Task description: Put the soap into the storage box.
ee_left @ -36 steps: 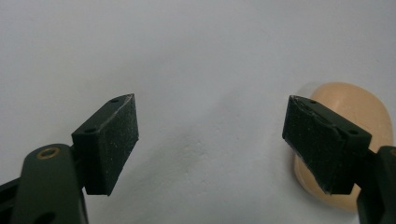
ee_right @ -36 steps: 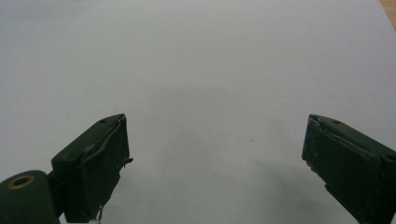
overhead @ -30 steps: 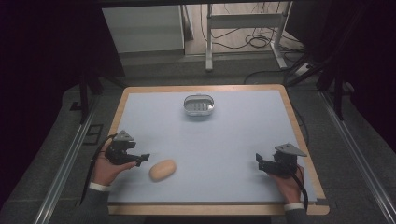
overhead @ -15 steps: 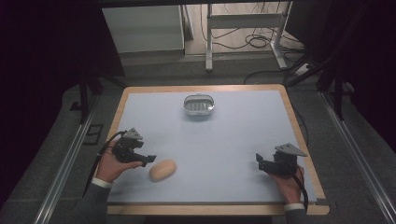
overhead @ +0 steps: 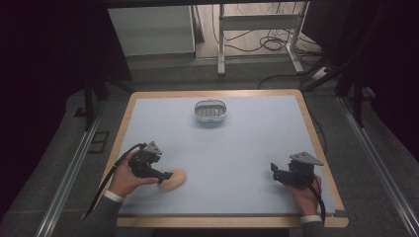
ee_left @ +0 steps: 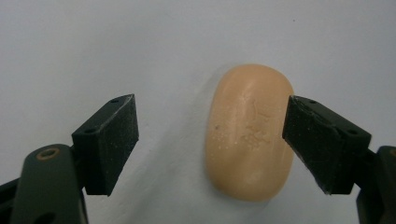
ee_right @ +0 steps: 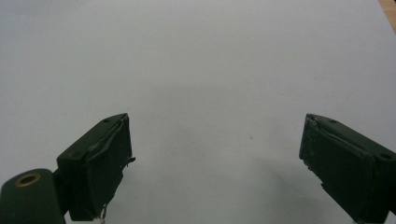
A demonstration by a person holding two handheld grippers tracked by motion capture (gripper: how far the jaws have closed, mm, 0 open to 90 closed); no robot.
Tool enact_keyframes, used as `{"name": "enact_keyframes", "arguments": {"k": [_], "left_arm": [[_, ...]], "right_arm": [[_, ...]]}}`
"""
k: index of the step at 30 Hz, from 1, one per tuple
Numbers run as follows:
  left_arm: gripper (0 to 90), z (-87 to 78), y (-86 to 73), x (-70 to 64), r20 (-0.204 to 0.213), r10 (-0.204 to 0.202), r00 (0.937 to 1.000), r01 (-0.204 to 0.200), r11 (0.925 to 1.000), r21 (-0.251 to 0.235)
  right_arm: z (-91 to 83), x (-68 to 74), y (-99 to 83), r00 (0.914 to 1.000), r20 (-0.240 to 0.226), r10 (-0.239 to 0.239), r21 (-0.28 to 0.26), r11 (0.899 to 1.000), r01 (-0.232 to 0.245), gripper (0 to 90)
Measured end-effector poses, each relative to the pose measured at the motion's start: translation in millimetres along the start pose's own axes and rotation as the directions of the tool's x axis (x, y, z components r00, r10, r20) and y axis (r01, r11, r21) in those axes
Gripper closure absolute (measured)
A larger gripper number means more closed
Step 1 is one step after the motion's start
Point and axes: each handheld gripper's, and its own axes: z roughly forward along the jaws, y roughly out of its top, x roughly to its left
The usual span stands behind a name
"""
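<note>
A peach-coloured oval bar of soap (overhead: 174, 180) lies on the pale blue table top near the front left. My left gripper (overhead: 165, 176) is open right at it. In the left gripper view the soap (ee_left: 248, 130) sits between the wide-apart jaws, close against the right one, with a gap to the left one. A small white soap dish (overhead: 210, 112) stands at the back middle of the table. My right gripper (overhead: 274, 174) rests near the front right, open, and its own view shows nothing but bare table between its jaws (ee_right: 215, 163).
The table (overhead: 247, 148) has a light wooden rim. Beyond its far edge are a white cabinet (overhead: 150, 29), a metal desk frame (overhead: 257, 29) and cables on the floor. Metal rails run along the floor on both sides.
My left gripper has moved right and forward to the soap, which now lies between its open jaws. The right gripper has stayed put.
</note>
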Motion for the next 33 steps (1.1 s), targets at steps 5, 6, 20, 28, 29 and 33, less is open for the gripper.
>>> {"name": "enact_keyframes", "arguments": {"k": [5,6,20,28,29,33], "left_arm": [[18.7,3.8,2.6,-4.5,0.006,0.015,0.9999,-0.015,0.9998,0.015],[18.7,6.0,3.3,-6.5,0.01,0.02,0.9998,-0.02,0.9995,0.023],[19.1,23.3,3.1,-18.4,0.042,0.057,0.9975,-0.061,0.9931,0.101],[22.5,32.3,3.2,-20.0,0.05,0.062,0.9968,-0.068,0.9881,0.138],[23.0,33.1,3.0,-19.9,0.048,0.062,0.9969,-0.068,0.9876,0.142],[28.4,34.5,2.2,-20.4,0.05,0.057,0.9971,-0.064,0.9875,0.144]], "right_arm": [[0.1,0.3,0.1,1.0,0.002,-0.003,0.003,1.0,0.003,9.5],[0.0,0.5,0.0,1.0,0.004,-0.006,0.005,1.0,0.006,9.6],[0.2,0.7,0.0,0.9999,0.009,-0.005,0.005,1.0,0.005,9.7],[0.3,0.2,0.0,1.0,0.008,-0.003,0.005,1.0,0.003,9.7],[0.4,0.2,0.0,0.9999,0.011,-0.003,0.005,1.0,0.003,9.7],[0.3,0.1,0.0,0.9999,0.01,-0.003,0.006,1.0,0.003,9.7]]}}
